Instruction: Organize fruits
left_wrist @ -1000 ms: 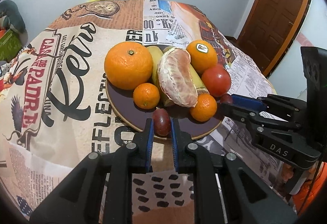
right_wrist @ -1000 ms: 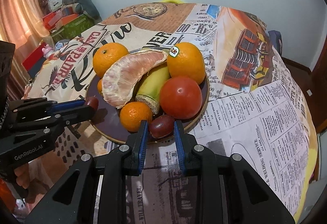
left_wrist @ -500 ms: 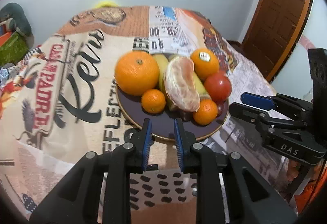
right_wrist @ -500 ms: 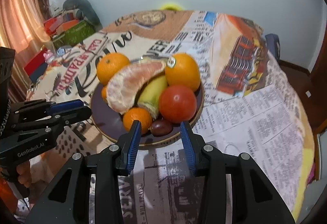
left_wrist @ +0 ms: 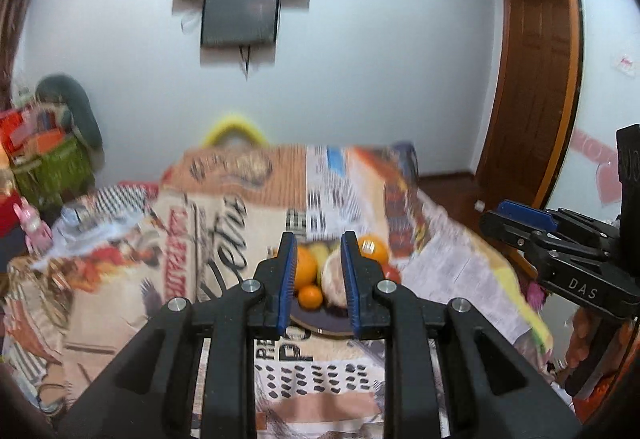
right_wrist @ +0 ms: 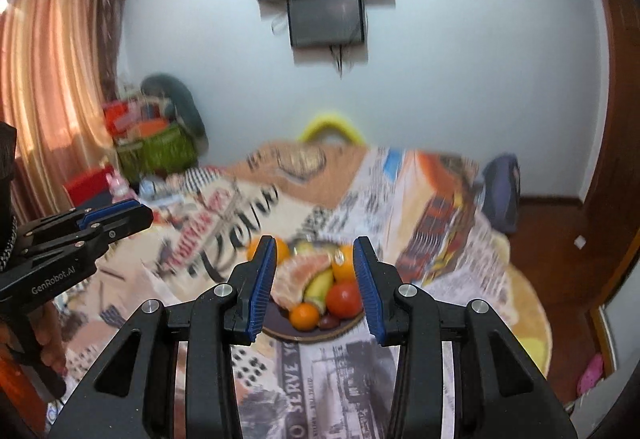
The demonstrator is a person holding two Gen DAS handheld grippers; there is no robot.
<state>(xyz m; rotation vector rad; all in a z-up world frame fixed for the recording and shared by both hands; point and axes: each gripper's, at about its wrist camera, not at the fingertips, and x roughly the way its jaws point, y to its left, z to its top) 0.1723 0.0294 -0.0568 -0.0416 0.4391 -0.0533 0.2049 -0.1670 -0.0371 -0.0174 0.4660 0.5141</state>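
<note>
Fruit [right_wrist: 316, 289]: heaped on dark plate [right_wrist: 280, 331] mid-table, both grapes now released there; left gripper [left_wrist: 317, 279] and right gripper [right_wrist: 316, 283] drawn up and back, jaws parted and empty, so the arranging looks finished.

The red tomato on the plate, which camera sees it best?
The right wrist view. There the tomato shows round and whole on the plate, framed between the open fingers of the right gripper. In the left wrist view only a red sliver of it peeks out beside a finger of the left gripper.
</note>
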